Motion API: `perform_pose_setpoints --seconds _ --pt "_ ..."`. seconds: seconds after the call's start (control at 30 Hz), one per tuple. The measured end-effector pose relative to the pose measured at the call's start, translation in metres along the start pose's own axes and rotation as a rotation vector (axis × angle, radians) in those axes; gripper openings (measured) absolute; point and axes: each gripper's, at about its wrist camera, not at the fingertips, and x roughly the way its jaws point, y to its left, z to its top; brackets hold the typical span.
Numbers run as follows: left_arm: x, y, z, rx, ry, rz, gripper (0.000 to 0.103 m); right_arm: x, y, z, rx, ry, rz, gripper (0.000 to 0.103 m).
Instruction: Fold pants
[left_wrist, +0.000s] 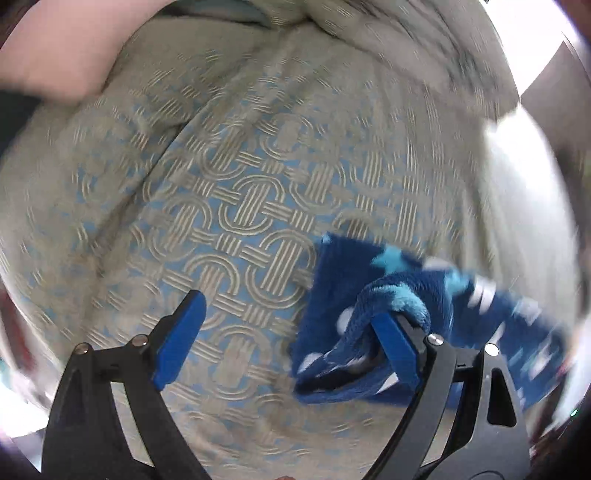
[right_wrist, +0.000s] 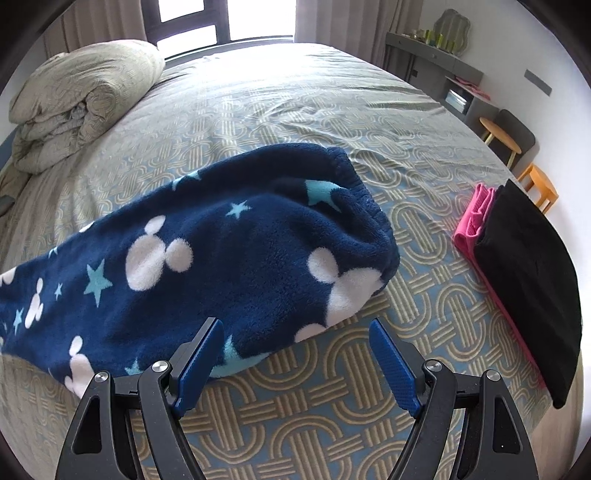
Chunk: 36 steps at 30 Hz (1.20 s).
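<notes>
The pants (right_wrist: 229, 251) are dark blue fleece with white mouse heads and light blue stars. In the right wrist view they lie across the patterned bedspread (right_wrist: 332, 417), waistband end toward the far right. My right gripper (right_wrist: 295, 354) is open just above the bed, its left finger at the pants' near edge. In the left wrist view, which is motion-blurred, my left gripper (left_wrist: 290, 328) is open over the bedspread (left_wrist: 236, 206). A fold of the pants (left_wrist: 369, 306) drapes over its right finger and trails to the right.
A rolled duvet (right_wrist: 81, 103) lies at the bed's far left. A folded black garment (right_wrist: 524, 273) on a pink one (right_wrist: 469, 225) sits at the bed's right edge. A grey desk (right_wrist: 436, 55) and wooden stools (right_wrist: 502, 136) stand by the right wall.
</notes>
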Motion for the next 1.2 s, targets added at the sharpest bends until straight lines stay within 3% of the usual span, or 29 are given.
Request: perform_pose_setpoints --seconds 0.1,0.17,0.2,0.23,0.27,0.33,0.47,0.63,0.77,0.9,0.97,1.03,1.1,1.2 --pt "-0.014 0.024 0.000 -0.210 -0.066 -0.132 0.090 0.002 0.007 0.002 -0.008 0.012 0.016 0.082" --pt "-0.018 0.021 0.001 -0.218 -0.046 -0.267 0.090 0.001 0.013 0.003 -0.027 0.007 0.016 0.082" --pt "-0.019 0.013 0.001 -0.173 -0.025 -0.284 0.090 0.000 0.017 0.004 -0.039 0.004 0.014 0.082" --pt "-0.021 0.005 0.000 -0.122 -0.024 -0.262 0.090 0.000 0.021 0.004 -0.053 -0.001 0.010 0.082" --pt "-0.027 -0.005 -0.002 -0.061 -0.057 -0.186 0.090 -0.001 0.024 0.004 -0.064 -0.005 0.008 0.082" --pt "-0.031 -0.013 -0.007 -0.037 -0.093 -0.142 0.090 -0.003 0.029 0.004 -0.081 -0.011 0.006 0.082" --pt "-0.016 -0.021 -0.032 -0.034 -0.045 -0.225 0.090 -0.003 0.032 0.004 -0.096 -0.013 0.010 0.082" --pt "0.017 -0.029 -0.088 -0.018 -0.038 -0.174 0.090 -0.001 0.018 0.003 -0.075 -0.012 -0.001 0.082" --pt "0.030 -0.044 -0.136 -0.022 -0.044 -0.235 0.090 -0.001 -0.012 0.003 -0.018 -0.020 -0.030 0.082" --pt "0.034 -0.086 -0.185 0.064 -0.005 -0.262 0.090 0.005 -0.054 0.000 0.104 -0.007 -0.002 0.082" --pt "0.034 -0.113 -0.209 0.119 0.028 -0.316 0.090 0.012 -0.075 -0.003 0.170 0.009 0.023 0.082" --pt "0.031 -0.152 -0.237 0.246 0.077 -0.398 0.090 0.020 -0.090 -0.004 0.208 0.020 0.036 0.082" --pt "0.024 -0.202 -0.270 0.434 0.128 -0.477 0.090 0.025 -0.099 -0.004 0.218 0.027 0.043 0.082" --pt "0.024 -0.272 -0.316 0.670 0.250 -0.580 0.090 0.031 -0.107 -0.003 0.227 0.029 0.072 0.082"
